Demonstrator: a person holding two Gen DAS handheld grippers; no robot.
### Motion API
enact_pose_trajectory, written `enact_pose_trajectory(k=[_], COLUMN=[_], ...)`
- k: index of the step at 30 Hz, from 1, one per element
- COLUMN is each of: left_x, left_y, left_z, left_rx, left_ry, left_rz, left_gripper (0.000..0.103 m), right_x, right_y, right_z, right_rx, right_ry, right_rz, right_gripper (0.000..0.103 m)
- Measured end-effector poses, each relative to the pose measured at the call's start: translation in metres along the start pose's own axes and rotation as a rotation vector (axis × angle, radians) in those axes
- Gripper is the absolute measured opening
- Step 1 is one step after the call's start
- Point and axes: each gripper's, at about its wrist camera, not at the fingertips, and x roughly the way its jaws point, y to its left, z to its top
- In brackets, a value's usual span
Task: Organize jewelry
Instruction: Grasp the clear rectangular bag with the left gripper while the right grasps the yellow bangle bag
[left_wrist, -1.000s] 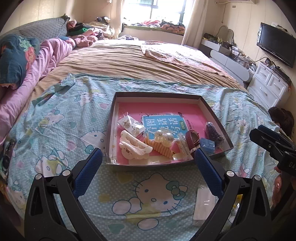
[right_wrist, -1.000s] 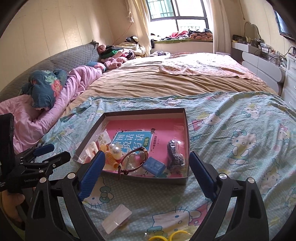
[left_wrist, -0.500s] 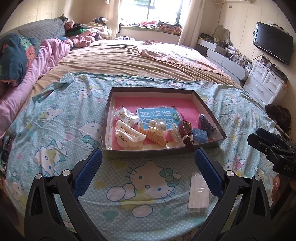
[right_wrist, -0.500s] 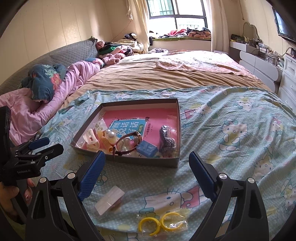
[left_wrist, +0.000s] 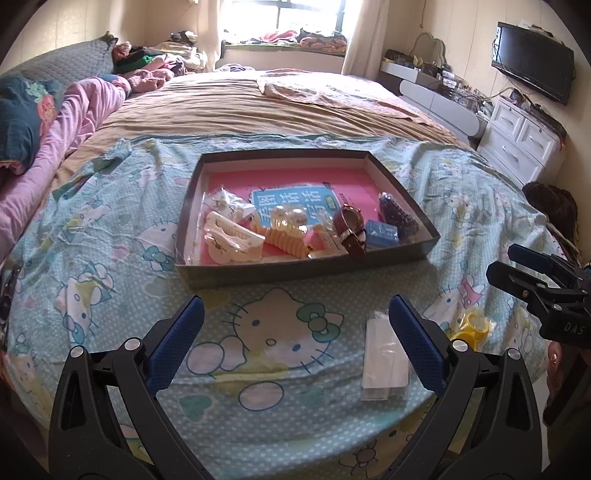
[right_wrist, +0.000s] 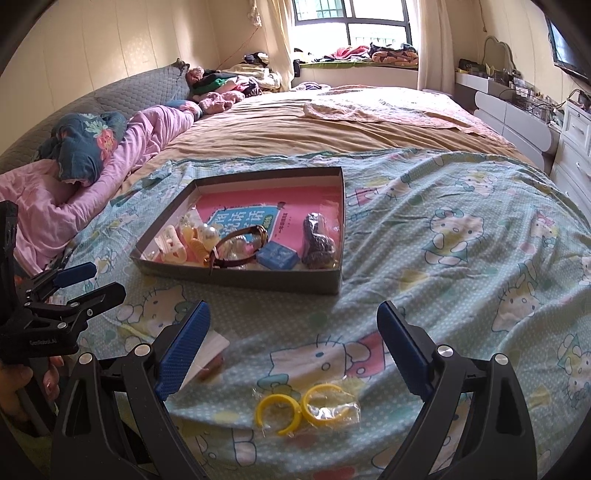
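The box (left_wrist: 399, 186), a shallow dark tray with a pink book laid flat inside, sits on the cartoon-cat bedsheet (left_wrist: 110, 229) and already holds most of the jewelry, crowded along its near wall: a cream hair claw (left_wrist: 232, 240) at the left, a ridged orange clip (left_wrist: 286, 242) with pearly beads behind it, a brown-strapped watch (left_wrist: 349, 227) leaning over the pile, a small blue box (left_wrist: 381, 233) and a dark beaded piece (left_wrist: 397, 214) at the right. Two items lie on the sheet outside the box, near the person: a flat clear packet (left_wrist: 384, 360) just in front of the box's near right corner, and a plastic bag with two yellow rings (right_wrist: 306, 408) nearer still. Judging from this, the sorting is mostly done and these two loose packets are what remains to go in. The left gripper (left_wrist: 295, 343) hovers above the sheet with its blue-padded fingers spread wide and nothing between them, the clear packet beside its right finger. The right gripper (right_wrist: 293, 345) is likewise spread and empty, held low over the yellow rings, which lie between and just below its fingers, probably lined up as the next pick. The thin crinkly bag may slip or fold when pinched, so a grip across the rings themselves seems the safer choice.
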Motion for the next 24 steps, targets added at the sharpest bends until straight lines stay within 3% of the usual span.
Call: enact_pose_trajectory(k=[8,21,24], left_x=[0.012,0.047,0.056], left_y=[-0.017,-0.042,-0.046], left_z=[-0.015,-0.040,-0.043], left_rx=[0.031,-0.001,-0.005], left_ry=[0.064,0.202,0.232], left_rz=[-0.072,-0.231,-0.241], left_gripper=[0.093,0.093,0.081], right_x=[0.000,0.002,0.003], right_y=[-0.009,-0.029,-0.032], right_z=[-0.019,-0.045,-0.050], right_rx=[0.005,0.019,0.019], right_ry=[0.043,0.111,0.126], right_rz=[-0.007,-0.033,-0.030], right_gripper=[0.091,0.091,0.091])
